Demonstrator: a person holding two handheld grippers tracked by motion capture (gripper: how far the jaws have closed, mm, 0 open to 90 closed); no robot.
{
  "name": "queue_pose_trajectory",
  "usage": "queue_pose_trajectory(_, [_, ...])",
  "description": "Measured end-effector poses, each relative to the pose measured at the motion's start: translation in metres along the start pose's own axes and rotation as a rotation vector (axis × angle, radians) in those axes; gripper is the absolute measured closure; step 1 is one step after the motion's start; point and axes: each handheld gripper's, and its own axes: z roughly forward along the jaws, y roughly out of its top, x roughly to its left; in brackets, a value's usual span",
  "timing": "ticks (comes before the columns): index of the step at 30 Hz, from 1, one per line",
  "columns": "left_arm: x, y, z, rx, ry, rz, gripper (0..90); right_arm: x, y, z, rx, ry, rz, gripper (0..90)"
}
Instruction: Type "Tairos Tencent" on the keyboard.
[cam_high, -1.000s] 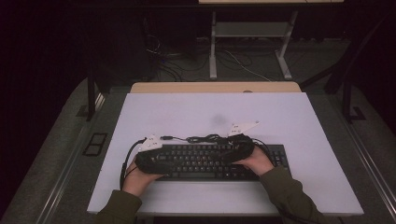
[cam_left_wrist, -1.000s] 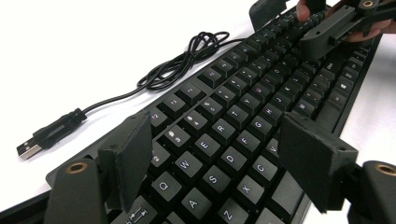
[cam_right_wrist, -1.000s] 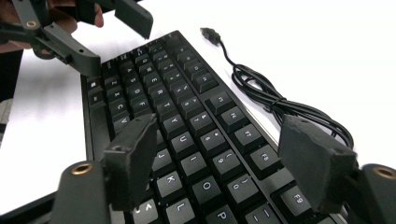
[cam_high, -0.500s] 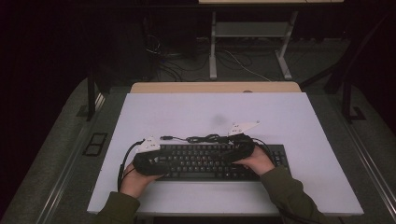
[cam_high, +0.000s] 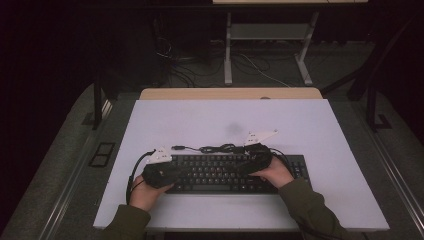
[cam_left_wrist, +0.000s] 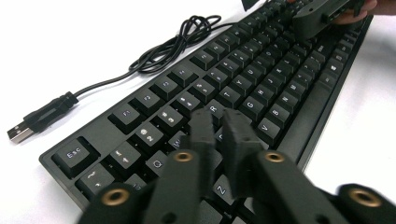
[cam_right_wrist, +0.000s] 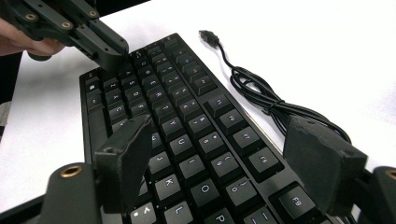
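The black keyboard (cam_high: 225, 173) lies near the tabletop's (cam_high: 200, 120) front edge, under the left hand-held gripper (cam_left_wrist: 219, 123), its jaws together, and the right hand-held gripper (cam_right_wrist: 219, 154), its jaws wide apart.

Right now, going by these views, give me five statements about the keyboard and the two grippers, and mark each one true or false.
1. The keyboard lies flat on the white table. True.
2. The left gripper has its fingers spread wide apart. False: they sit close together, over the keys near the keyboard's Esc end.
3. The right gripper is open above the keys. True.
4. The keyboard's USB plug is plugged into a socket. False: it lies loose on the table.
5. The cable lies coiled on the table behind the keyboard. True.
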Motion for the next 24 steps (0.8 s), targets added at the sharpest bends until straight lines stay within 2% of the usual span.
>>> queue_pose_trajectory(2, [0.000, 0.000, 0.002, 0.010, -0.002, 0.006, 88.7, 0.000, 0.000, 0.000, 0.000, 0.000, 0.000, 23.7])
queue_pose_trajectory(24, [0.002, -0.002, 0.011, 0.053, -0.003, 0.008, 89.0, 0.000, 0.000, 0.000, 0.001, -0.007, -0.003, 23.2])
